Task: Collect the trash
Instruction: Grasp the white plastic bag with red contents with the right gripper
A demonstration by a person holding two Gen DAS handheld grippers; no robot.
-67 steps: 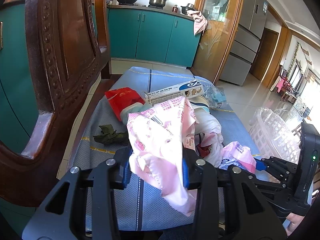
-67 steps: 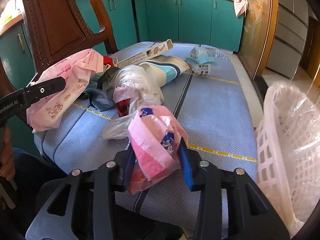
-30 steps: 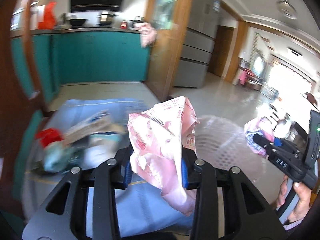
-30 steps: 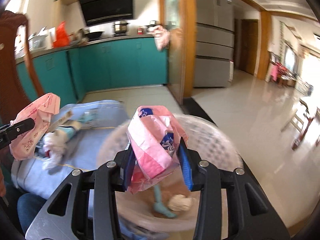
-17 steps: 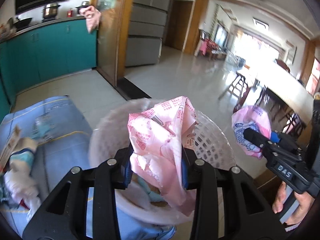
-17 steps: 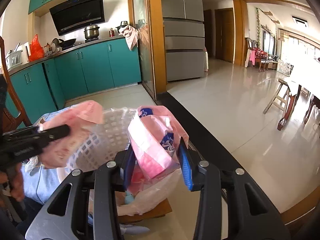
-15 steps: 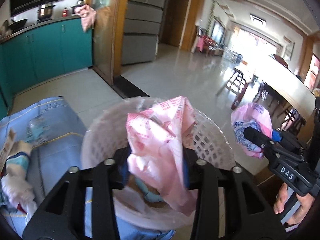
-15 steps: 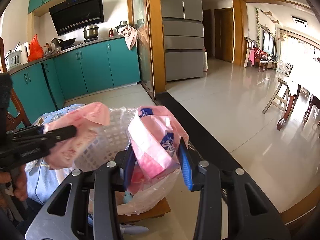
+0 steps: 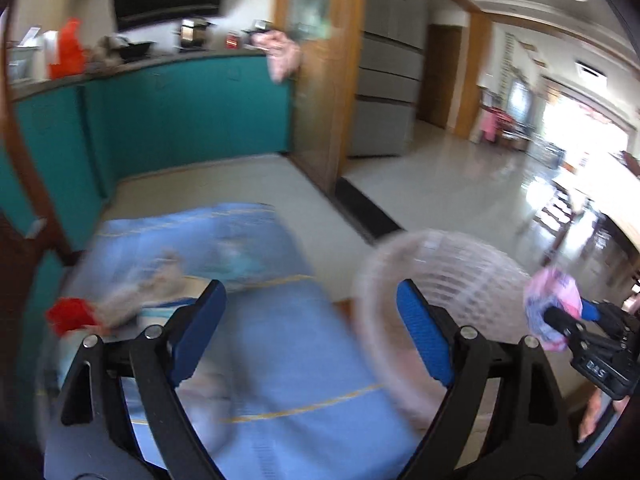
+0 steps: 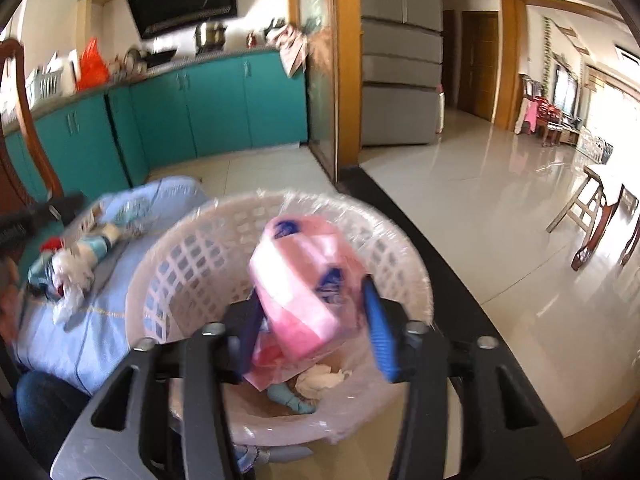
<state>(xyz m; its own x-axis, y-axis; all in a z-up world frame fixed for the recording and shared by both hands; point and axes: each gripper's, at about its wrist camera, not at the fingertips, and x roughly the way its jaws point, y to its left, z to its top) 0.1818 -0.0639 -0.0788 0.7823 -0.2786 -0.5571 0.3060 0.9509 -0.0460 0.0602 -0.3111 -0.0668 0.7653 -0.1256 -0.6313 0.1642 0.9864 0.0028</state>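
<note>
Above the white lattice plastic basket (image 10: 208, 264), the right gripper (image 10: 312, 320) grips a crumpled pink plastic bag (image 10: 304, 280) — released off-centre, it could snag the rim. The left gripper (image 9: 312, 328) gapes, empty.

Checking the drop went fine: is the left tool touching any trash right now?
Apart. The left wrist view shows the left tool spread wide with nothing between its blue pads, only the blue cloth and the basket beyond.

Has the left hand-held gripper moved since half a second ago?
Yes. The left hand-held gripper, now open and empty, has swung left: the white basket, centred before, now sits toward its right finger.
</note>
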